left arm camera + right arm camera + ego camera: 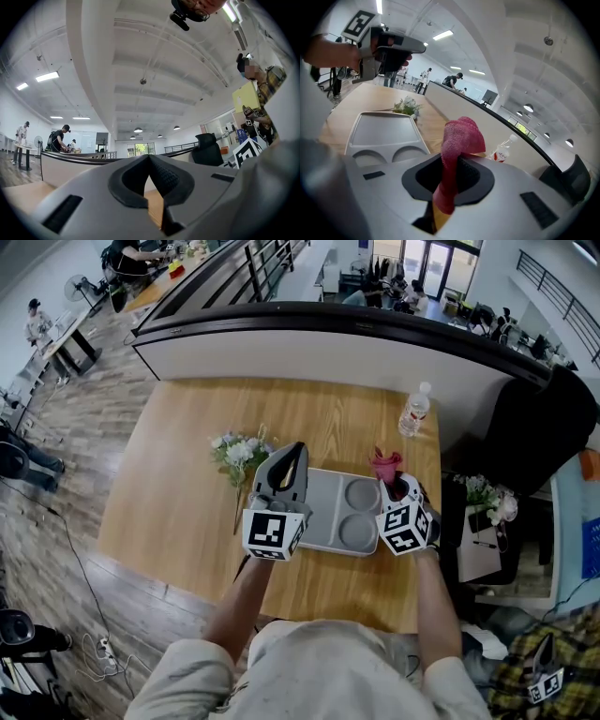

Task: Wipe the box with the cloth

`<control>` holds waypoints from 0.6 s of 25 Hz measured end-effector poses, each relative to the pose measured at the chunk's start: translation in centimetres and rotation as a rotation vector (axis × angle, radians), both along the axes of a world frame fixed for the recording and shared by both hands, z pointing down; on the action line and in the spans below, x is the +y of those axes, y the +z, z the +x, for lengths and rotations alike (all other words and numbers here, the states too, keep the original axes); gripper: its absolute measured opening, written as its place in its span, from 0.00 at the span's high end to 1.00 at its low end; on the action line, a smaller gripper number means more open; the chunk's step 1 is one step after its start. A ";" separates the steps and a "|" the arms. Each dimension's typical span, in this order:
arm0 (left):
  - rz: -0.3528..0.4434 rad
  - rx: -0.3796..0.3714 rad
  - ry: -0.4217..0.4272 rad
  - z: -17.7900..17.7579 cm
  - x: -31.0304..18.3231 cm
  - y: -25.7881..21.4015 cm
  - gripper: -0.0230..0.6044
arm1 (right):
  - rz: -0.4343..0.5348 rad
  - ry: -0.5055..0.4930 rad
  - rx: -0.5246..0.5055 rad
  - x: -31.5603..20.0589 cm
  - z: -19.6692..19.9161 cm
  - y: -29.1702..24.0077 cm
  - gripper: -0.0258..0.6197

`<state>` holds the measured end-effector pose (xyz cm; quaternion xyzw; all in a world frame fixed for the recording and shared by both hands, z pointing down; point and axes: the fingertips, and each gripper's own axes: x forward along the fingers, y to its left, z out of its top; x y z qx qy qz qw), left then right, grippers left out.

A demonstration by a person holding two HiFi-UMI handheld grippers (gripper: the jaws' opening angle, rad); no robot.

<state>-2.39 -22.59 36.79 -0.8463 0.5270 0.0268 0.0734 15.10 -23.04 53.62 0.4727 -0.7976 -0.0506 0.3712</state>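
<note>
The box is a shallow grey tray (326, 512) with one large compartment and two round recesses, lying flat on the wooden table; it also shows in the right gripper view (379, 129). My right gripper (390, 482) hovers at the tray's right end, shut on a pink-red cloth (385, 465) that sticks up from between the jaws (461, 136). My left gripper (296, 452) is held over the tray's left end, tilted upward, shut with nothing in it (148, 157). In the right gripper view, the left gripper (393, 49) hangs well above the tray.
A small bunch of white flowers (240, 454) lies on the table just left of the tray. A water bottle (413, 412) stands at the far right corner. A curved white counter (375, 343) borders the table's far edge. A black chair (544, 432) is to the right.
</note>
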 end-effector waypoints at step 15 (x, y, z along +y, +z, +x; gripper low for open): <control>-0.023 -0.014 0.006 0.3 0.2 1.0 0.94 | -0.208 -0.117 0.174 1.3 -2.3 7.0 0.86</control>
